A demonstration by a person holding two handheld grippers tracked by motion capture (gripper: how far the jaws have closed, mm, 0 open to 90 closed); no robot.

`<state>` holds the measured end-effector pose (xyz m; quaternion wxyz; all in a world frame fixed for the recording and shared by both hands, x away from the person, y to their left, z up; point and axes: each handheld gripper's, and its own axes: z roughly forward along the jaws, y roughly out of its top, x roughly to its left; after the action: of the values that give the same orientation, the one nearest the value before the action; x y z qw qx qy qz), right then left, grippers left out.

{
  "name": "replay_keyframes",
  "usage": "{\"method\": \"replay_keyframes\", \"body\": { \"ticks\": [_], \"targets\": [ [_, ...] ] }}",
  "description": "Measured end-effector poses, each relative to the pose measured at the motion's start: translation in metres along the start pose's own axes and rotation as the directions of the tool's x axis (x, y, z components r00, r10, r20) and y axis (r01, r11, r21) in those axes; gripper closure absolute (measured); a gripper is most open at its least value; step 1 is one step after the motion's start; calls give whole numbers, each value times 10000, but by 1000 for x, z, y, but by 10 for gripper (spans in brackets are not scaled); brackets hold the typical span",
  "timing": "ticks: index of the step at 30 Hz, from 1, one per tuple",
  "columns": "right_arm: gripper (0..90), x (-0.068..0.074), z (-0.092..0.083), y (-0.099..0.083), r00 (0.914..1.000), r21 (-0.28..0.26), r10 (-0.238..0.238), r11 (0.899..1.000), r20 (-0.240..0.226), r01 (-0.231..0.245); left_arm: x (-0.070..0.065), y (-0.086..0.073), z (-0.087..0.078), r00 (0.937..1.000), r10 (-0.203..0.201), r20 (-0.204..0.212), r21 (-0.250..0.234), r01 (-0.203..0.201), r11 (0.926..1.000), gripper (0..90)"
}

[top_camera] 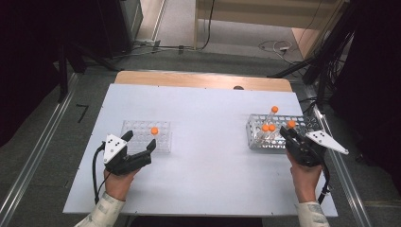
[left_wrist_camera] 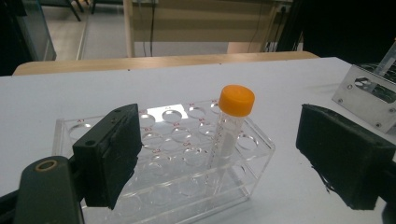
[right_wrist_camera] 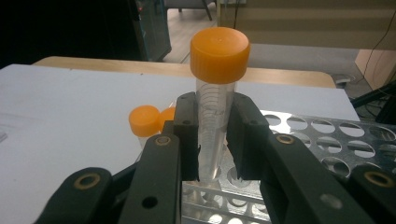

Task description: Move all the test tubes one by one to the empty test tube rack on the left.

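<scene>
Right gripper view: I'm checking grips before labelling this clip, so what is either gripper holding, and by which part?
The right gripper clamps an orange-capped tube by its clear body, below the cap. The left gripper is open, holding nothing.

Held tube point(right_wrist_camera: 212, 126) base hidden behind tool pads point(right_wrist_camera: 187, 140); metal rack point(left_wrist_camera: 369, 93) cut by edge.

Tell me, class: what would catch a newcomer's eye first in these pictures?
Probably the orange caps: the right gripper is shut on an orange-capped tube above the metal rack at the table's right. At the left, the open left gripper sits before a clear rack holding one capped tube.
</scene>
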<state>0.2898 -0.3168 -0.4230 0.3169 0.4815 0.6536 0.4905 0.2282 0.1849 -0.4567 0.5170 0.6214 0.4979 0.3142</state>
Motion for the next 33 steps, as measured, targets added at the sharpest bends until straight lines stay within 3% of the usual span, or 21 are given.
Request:
{"method": "replay_keyframes", "body": {
  "ticks": [6,17,33],
  "targets": [
    [722,5,-14,6,9998,-270,-103,9996,-180,98,0,0,0,10000,26,10,-15,-26,10000,144],
    [722,25,-27,5,9942,30,-545,9985,-930,550,-4,1,-1,9996,273,-20,-51,-273,9996,144],
    [722,65,-7,-9,9684,701,-889,9917,-2331,1080,-14,1,-1,9982,561,193,37,-562,9984,144]
  ]
}}
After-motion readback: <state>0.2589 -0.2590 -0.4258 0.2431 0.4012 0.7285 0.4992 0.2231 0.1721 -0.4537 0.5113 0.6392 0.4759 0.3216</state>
